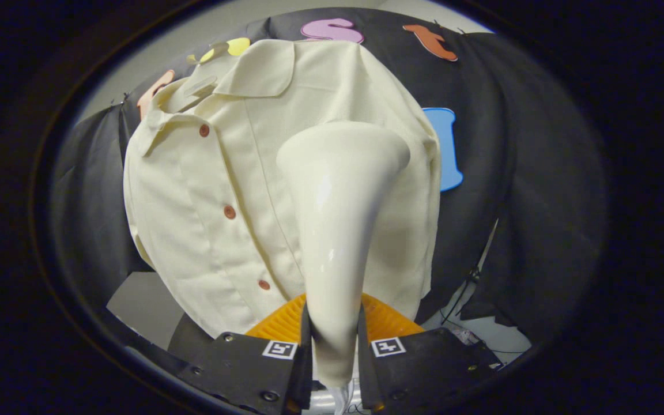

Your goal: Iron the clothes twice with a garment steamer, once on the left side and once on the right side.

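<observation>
Cream steamer [338,230], clamped in the tool [335,346], points lengthwise at shirt [205,219].

Black cloth [528,173] forms the booth's back wall, draped w/ soft folds and hanging lower at the right. Above it, a pale grey-white wall [193,34] shows behind the cloth's top edge, curving from upper left toward the top centre. Lower left, a plain grey patch of floor [142,305] sits beneath the cloth's hem. Lower right, a lighter whitish floor area [499,337] appears where the cloth parts; thin black cables [470,288] dangle there, trailing down to the floor. Lighting is even and soft, no hard shadows; the cloth absorbs most of it.
</observation>
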`<act>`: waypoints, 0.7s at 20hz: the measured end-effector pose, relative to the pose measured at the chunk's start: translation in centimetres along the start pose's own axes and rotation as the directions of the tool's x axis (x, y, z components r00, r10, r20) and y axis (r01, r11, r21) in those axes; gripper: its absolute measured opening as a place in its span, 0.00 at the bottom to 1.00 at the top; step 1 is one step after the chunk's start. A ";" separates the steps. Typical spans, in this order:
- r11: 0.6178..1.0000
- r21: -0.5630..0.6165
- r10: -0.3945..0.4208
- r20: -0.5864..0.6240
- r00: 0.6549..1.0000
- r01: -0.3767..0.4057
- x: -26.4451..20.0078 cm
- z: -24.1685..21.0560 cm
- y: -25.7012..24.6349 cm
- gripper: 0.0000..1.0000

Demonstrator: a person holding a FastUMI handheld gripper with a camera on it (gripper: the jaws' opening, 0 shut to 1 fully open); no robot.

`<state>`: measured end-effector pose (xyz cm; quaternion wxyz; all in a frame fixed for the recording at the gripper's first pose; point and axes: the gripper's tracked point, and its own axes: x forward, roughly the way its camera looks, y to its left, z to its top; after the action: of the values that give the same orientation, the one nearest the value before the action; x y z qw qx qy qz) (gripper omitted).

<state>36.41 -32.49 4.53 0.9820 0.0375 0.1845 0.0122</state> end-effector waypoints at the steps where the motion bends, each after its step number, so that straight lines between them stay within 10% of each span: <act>1: 1.000 0.004 -0.002 -0.011 1.000 0.002 0.2 -0.7 -0.1 0.32; 14: 0.996 0.069 -0.044 -0.134 0.990 0.054 1.5 -12.8 -0.9 0.33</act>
<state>33.13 -32.47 -7.98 0.9656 0.0677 0.2504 -0.0162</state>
